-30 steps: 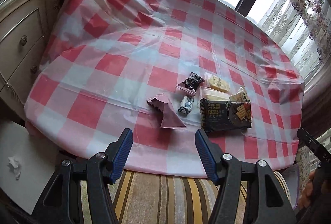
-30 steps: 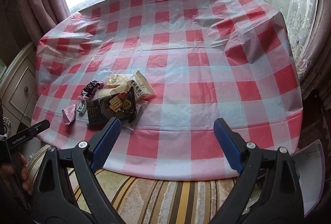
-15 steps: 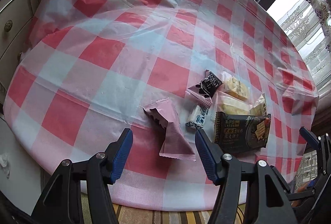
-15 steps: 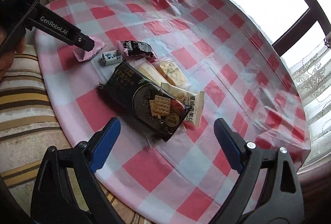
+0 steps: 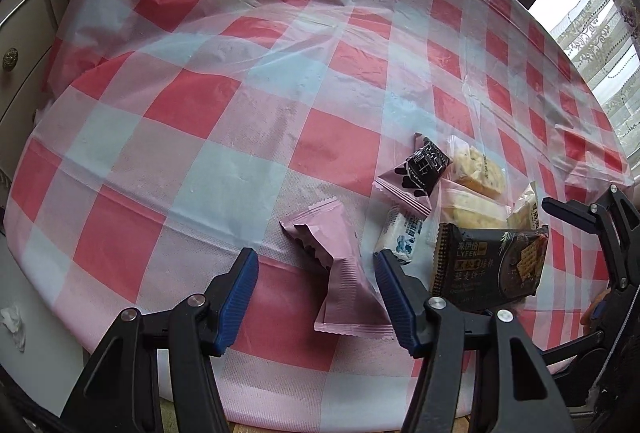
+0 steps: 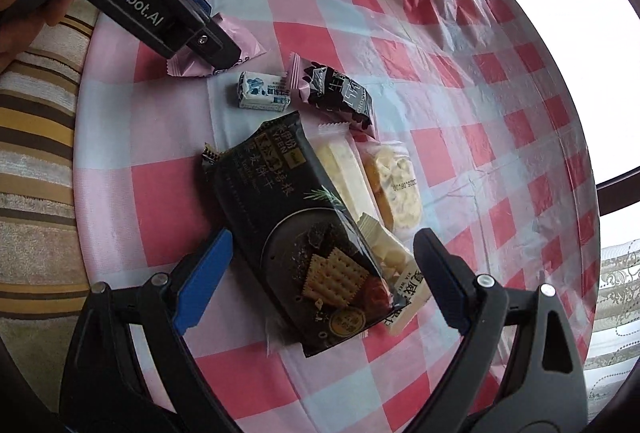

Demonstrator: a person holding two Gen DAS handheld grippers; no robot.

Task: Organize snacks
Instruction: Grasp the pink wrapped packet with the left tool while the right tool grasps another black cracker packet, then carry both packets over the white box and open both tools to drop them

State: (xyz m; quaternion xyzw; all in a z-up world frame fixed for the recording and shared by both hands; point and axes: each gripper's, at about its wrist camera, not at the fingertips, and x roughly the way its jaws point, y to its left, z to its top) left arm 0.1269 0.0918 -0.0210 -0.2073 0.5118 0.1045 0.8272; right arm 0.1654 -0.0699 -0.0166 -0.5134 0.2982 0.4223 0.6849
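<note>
A round table covered in a red, pink and white checked plastic cloth [image 5: 192,105] holds a small cluster of snacks near its front edge. The left gripper [image 5: 316,287], with blue-padded fingers, straddles a plain pink foil wrapper [image 5: 340,273] at the left end of the cluster; its jaws are closing around the wrapper but do not yet press it, likely to lift it away for sorting. The right gripper [image 6: 320,281] hangs with jaws spread wide and unclenched on either side of a large black cracker packet [image 6: 292,229], touching nothing yet, apparently lined up to take it. The black packet lies across two clear-wrapped pale biscuits [image 6: 394,185] and a white sachet [image 6: 400,297], so it must come off first. Between the pink wrapper and the packet sit a small white-and-blue candy [image 6: 262,93] and a pink-and-black wrapped sweet [image 6: 336,93]. No container for the snacks is visible.
</note>
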